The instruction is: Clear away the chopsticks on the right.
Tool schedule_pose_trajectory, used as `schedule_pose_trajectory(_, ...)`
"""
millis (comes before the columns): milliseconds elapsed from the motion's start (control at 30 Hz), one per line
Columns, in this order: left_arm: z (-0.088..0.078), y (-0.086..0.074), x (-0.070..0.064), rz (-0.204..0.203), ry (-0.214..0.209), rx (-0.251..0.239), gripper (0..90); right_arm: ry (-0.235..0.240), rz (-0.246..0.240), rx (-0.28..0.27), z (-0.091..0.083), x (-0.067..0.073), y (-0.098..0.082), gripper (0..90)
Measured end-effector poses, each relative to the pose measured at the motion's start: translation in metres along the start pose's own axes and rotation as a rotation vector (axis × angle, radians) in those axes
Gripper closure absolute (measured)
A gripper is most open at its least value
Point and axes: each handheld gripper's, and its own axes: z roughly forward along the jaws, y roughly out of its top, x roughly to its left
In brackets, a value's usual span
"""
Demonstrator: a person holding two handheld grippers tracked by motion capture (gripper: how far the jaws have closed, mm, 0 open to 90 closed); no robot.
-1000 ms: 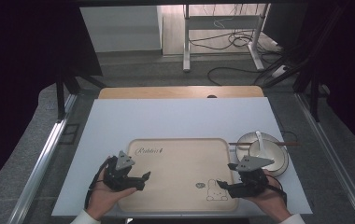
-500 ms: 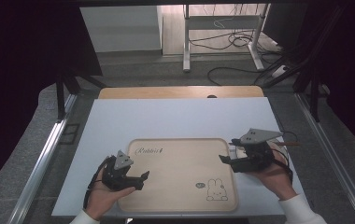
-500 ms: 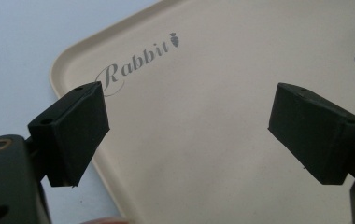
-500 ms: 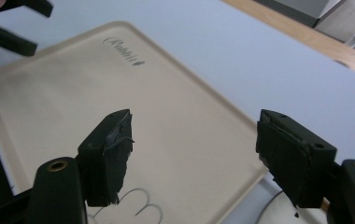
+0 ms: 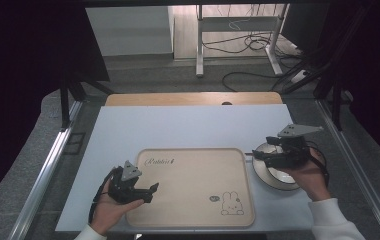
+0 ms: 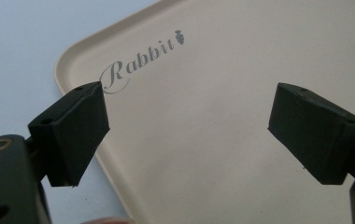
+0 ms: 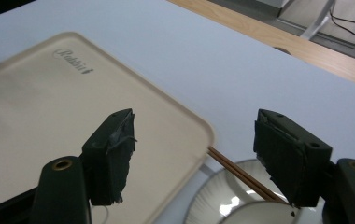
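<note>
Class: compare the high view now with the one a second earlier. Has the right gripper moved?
Yes. The right gripper has moved away from the person, from beside the tray's rabbit corner to over the bowl beside the tray.

Even overhead light brightens the table [image 5: 188, 125], surroundings fall dark at frame edges, and the plate [image 7: 222, 196] shows glare with slight blur.

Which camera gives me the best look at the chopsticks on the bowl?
The right gripper view: the chopsticks lie across the bowl between its open jaws. In the high view the right gripper covers them; the left gripper view faces the tray.
</note>
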Motion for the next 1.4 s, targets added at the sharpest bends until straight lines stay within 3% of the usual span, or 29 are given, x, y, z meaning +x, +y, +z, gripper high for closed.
schedule_pose_trajectory(400, 0.001, 0.0, 0.0, 0.0, -0.001, 0.01, 12.2, -0.096, 0.088, -0.015, -0.028, -0.046, -0.012, 33.0)
schedule_pose_trajectory(433, 0.001, 0.0, -0.001, 0.002, -0.002, 0.011, 12.2, -0.123, 0.104, -0.015, -0.033, -0.055, -0.016, 33.5)
schedule_pose_trajectory(500, 0.001, 0.0, -0.001, 0.002, -0.002, 0.011, 12.2, -0.132, 0.107, -0.013, -0.035, -0.058, -0.018, 33.6)
schedule_pose_trajectory(533, 0.001, -0.001, 0.0, 0.002, -0.001, 0.011, 12.2, -0.158, 0.129, -0.009, -0.039, -0.067, -0.023, 33.7)
schedule_pose_trajectory(800, 0.001, 0.0, -0.001, 0.004, -0.002, 0.013, 12.2, -0.243, 0.196, 0.045, -0.044, -0.093, -0.046, 35.0)
schedule_pose_trajectory(867, 0.002, 0.0, -0.001, 0.005, -0.001, 0.013, 12.1, -0.265, 0.225, 0.077, -0.043, -0.105, -0.054, 36.5)
schedule_pose_trajectory(1067, 0.003, -0.001, 0.001, 0.001, 0.003, 0.015, 12.1, -0.3, 0.258, 0.152, -0.03, -0.124, -0.066, 39.6)
schedule_pose_trajectory(1400, 0.002, -0.001, 0.0, 0.01, 0.003, 0.016, 12.1, -0.317, 0.265, 0.219, -0.01, -0.141, -0.067, 45.8)
